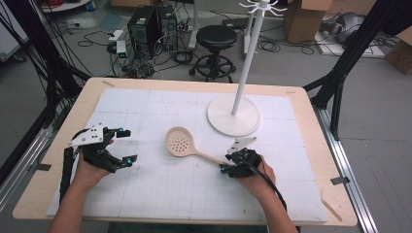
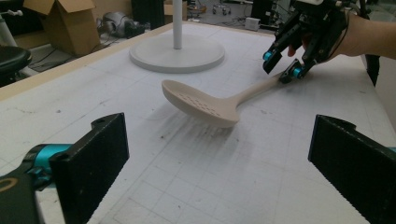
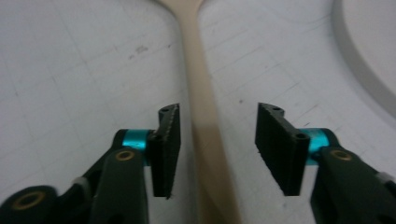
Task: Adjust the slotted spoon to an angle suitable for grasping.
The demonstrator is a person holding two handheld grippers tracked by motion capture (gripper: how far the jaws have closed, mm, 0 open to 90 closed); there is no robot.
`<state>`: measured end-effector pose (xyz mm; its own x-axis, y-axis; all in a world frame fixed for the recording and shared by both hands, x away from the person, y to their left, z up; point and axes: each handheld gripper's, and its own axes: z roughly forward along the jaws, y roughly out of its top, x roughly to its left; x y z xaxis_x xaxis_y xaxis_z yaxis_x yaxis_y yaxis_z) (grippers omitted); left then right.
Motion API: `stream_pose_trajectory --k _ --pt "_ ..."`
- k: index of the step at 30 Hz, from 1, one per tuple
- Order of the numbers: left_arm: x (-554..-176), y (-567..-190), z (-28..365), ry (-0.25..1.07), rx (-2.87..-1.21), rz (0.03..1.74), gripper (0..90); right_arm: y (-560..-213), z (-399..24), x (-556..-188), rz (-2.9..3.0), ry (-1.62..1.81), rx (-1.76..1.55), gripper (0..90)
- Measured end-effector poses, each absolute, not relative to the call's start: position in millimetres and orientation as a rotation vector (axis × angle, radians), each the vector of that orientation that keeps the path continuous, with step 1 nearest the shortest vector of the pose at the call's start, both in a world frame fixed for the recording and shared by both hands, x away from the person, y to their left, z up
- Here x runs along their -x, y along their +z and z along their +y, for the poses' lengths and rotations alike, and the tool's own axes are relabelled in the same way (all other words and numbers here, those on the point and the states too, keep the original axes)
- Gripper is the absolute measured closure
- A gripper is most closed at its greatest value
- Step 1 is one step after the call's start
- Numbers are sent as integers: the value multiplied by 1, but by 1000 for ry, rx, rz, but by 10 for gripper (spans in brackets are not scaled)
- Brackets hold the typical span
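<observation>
A wooden table (image 1: 311, 126) under a white gridded mat (image 1: 160, 189) stands on a grey floor (image 1: 374, 121). On the mat's far right part rests a white stand (image 1: 233, 114) with a round base and a hooked top. Just beyond the table's far edge is a black stool (image 1: 215, 51). Left of the stool sit black computer towers (image 1: 153, 29) amid loose cables (image 1: 182, 57). Right of the stool, cardboard boxes (image 1: 303, 18) line the far side, another box (image 1: 401, 51) farther right. Black frame struts (image 1: 354, 53) slant down to the floor at the table's right and left, with metal rails (image 1: 352, 179) along both of its sides. Light is even.
</observation>
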<state>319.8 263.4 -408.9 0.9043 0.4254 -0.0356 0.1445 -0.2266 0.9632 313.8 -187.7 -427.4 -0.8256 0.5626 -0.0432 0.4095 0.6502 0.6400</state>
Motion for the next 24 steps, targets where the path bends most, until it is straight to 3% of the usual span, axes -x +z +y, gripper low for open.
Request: stream_pose_trajectory --k 9,24 --pt "-320 -409 263 271 -1802 426 56 -431 -182 -314 2689 870 -755 727" --pt "-318 -406 266 279 -1783 428 56 -432 -158 -313 2762 925 -596 738"
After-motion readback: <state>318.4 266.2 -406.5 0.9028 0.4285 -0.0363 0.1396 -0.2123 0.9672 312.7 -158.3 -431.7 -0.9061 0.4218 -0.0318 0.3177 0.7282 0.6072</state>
